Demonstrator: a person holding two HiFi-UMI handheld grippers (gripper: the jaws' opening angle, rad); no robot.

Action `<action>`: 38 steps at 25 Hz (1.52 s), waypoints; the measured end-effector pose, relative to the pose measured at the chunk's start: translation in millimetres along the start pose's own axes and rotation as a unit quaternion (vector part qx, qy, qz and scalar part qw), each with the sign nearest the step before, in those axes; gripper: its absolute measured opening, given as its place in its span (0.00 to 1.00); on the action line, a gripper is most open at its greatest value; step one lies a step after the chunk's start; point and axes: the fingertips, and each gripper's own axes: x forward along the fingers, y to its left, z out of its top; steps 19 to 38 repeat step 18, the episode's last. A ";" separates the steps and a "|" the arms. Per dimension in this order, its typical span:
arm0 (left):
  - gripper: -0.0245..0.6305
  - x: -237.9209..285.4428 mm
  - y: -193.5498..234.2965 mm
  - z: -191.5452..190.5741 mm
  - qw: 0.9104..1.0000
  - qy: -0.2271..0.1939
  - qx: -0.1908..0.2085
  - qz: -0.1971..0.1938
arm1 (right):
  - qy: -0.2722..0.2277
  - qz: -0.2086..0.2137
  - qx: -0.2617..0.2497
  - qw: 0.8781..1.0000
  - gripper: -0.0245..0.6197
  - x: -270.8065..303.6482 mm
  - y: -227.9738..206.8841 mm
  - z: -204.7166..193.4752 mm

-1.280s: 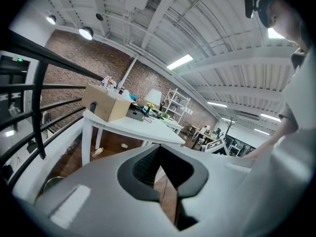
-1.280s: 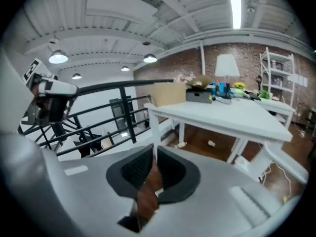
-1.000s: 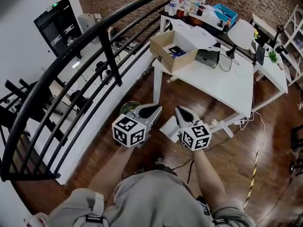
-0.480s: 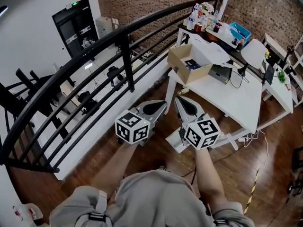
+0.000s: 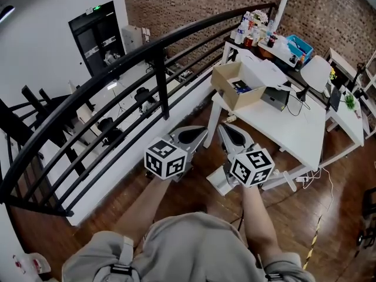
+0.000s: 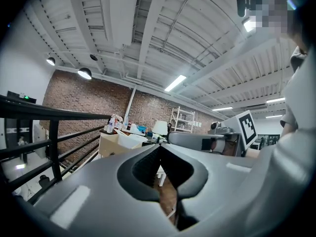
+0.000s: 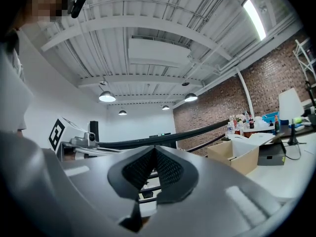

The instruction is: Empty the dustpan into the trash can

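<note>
Both tools are closed and empty. The left gripper point(image 5: 200, 133) and right gripper point(image 5: 226, 131) are held level, side by side in front of the person, each with its jaws together and nothing between them. The dustpan is in neither. A white object point(image 5: 217, 182) on the wooden floor point(image 5: 188, 198) just below the right gripper may be the dustpan, but I cannot tell, and no trash can shows in any view. The main risk, as I judge it, is a loose or tilted hold when the pan is lifted, which would spill its contents on the floor. The black railing point(image 5: 158, 49) runs close on the left over a drop to a lower level. The white table point(image 5: 294, 122), with its cardboard box point(image 5: 235, 84) and bottles point(image 5: 252, 28), crowds the right. Its legs and a floor cable point(image 5: 322, 178) could catch a low reach.
</note>
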 end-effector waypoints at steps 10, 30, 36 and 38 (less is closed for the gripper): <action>0.04 -3.4 1.9 1.7 1.000 -0.001 0.000 -0.005 | 0.000 0.000 0.000 1.000 0.05 3.5 3.6 0.3; 0.04 -1.1 4.9 1.3 1.000 0.004 -0.001 -0.006 | 0.002 -0.002 0.003 1.000 0.05 5.6 2.6 0.0; 0.04 -1.1 4.9 1.3 1.000 0.004 -0.001 -0.006 | 0.002 -0.002 0.003 1.000 0.05 5.6 2.6 0.0; 0.04 -1.1 4.9 1.3 1.000 0.004 -0.001 -0.006 | 0.002 -0.002 0.003 1.000 0.05 5.6 2.6 0.0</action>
